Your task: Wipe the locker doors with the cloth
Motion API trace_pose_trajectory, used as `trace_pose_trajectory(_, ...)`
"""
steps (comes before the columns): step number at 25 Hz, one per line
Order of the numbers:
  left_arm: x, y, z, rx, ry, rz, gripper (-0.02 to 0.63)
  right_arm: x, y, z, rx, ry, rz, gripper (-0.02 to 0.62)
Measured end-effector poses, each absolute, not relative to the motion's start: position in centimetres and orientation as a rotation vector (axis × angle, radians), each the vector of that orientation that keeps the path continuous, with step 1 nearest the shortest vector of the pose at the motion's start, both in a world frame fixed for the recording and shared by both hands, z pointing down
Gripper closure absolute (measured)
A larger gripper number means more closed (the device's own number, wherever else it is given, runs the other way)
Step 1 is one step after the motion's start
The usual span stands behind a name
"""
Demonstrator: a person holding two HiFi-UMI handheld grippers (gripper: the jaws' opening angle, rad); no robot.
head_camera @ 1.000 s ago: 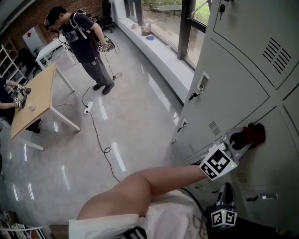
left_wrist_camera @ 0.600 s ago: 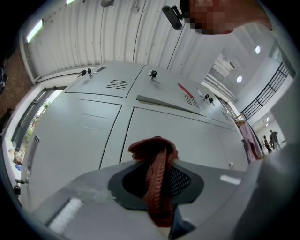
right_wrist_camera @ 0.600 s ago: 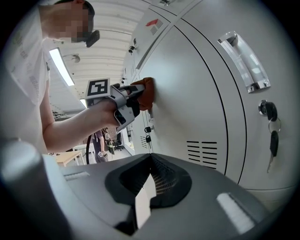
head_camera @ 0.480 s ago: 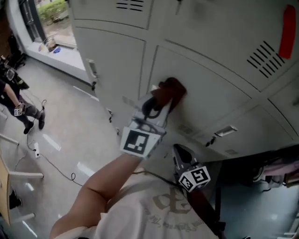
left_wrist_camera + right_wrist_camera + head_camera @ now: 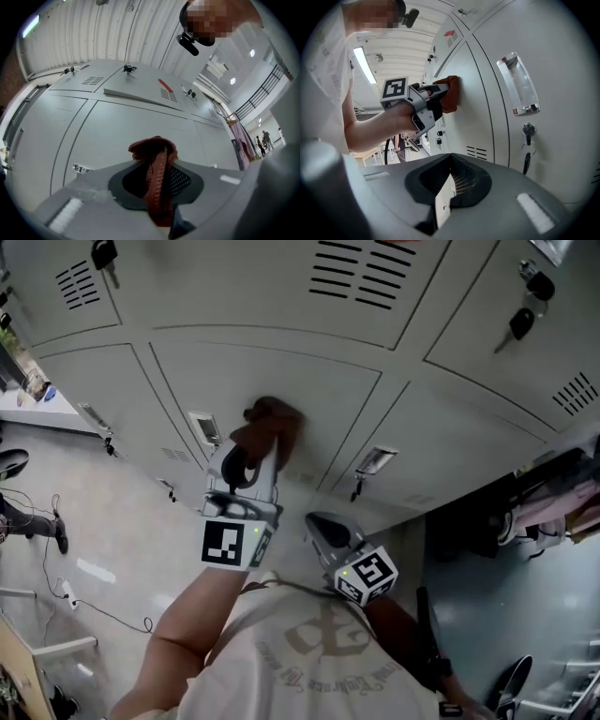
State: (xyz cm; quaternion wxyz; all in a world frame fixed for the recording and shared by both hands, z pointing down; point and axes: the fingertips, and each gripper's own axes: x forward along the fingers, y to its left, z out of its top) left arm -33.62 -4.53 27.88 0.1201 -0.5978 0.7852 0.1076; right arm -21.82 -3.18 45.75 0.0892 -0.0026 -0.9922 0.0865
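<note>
My left gripper is shut tight on the red cloth, with a bunch of it sticking out past the tips. The cloth is pressed flat on a grey locker door (the one between two little handles). My right gripper sits lower down, beside the lockers. Its jaws meet at the tips and hold nothing.
</note>
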Motion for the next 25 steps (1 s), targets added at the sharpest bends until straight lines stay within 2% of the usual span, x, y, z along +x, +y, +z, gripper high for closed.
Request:
trace_pose_trajectory(17, -25.2, -9.8, 25.9, -1.939, 2.093, 0.323, 0.527, -18.5, -6.0, 45.0, 0.145, -2.962, 0.252, 0.588)
trace_pose_trajectory(25, -26.1, -9.3, 24.3, -1.947, 2.067, 0.342, 0.526, -18.3, -5.9, 44.6, 0.192, -2.971, 0.243, 0.588)
